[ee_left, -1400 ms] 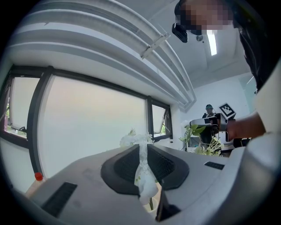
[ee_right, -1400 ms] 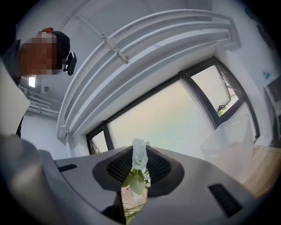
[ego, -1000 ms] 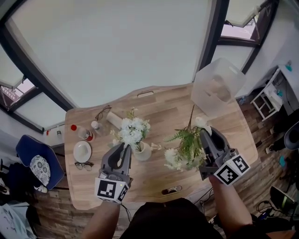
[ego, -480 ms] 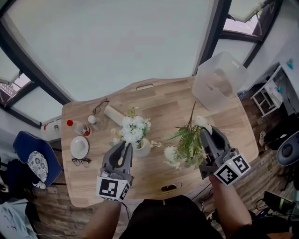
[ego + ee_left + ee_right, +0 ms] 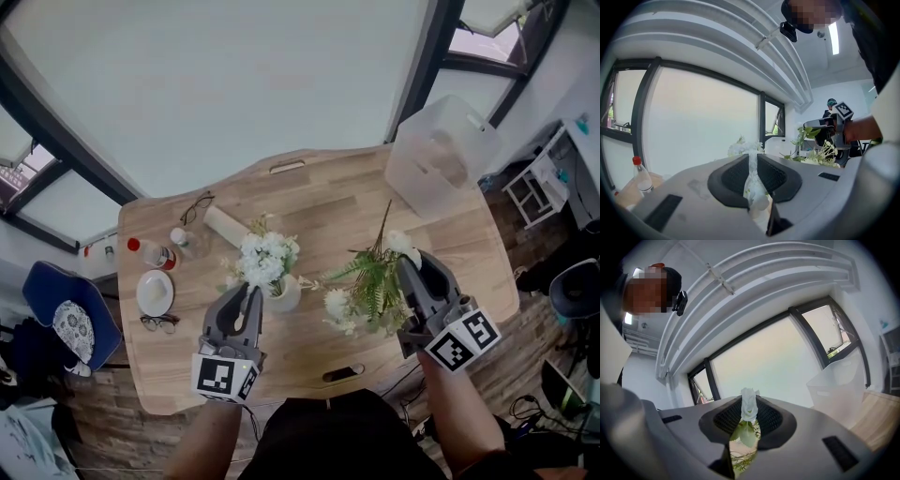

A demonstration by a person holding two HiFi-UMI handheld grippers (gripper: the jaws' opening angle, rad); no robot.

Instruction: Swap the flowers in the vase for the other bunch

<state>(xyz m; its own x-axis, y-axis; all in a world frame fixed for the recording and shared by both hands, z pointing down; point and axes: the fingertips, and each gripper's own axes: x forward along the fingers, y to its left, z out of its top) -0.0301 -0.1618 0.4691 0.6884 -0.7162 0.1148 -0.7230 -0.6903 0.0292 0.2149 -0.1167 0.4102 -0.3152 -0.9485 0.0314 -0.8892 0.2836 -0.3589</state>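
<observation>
The vase point(image 5: 285, 298) stands on the wooden table point(image 5: 319, 202), near its front edge, with white flowers point(image 5: 265, 260) in it. The left gripper point(image 5: 251, 296) is just beside it, jaws nearly together. Petals and the vase show in the thin gap, but I can't tell whether anything is pinched. To the right, the right gripper point(image 5: 412, 270) is clamped on the other bunch point(image 5: 371, 292), ferns and white blooms. A clear bin point(image 5: 436, 159) stands at the far right corner and a plate point(image 5: 155, 292) lies at the left.

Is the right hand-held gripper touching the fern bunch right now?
Touching. In the right gripper view the right hand-held gripper pinches the fern bunch, its white bloom and leaves between the jaws.
</observation>
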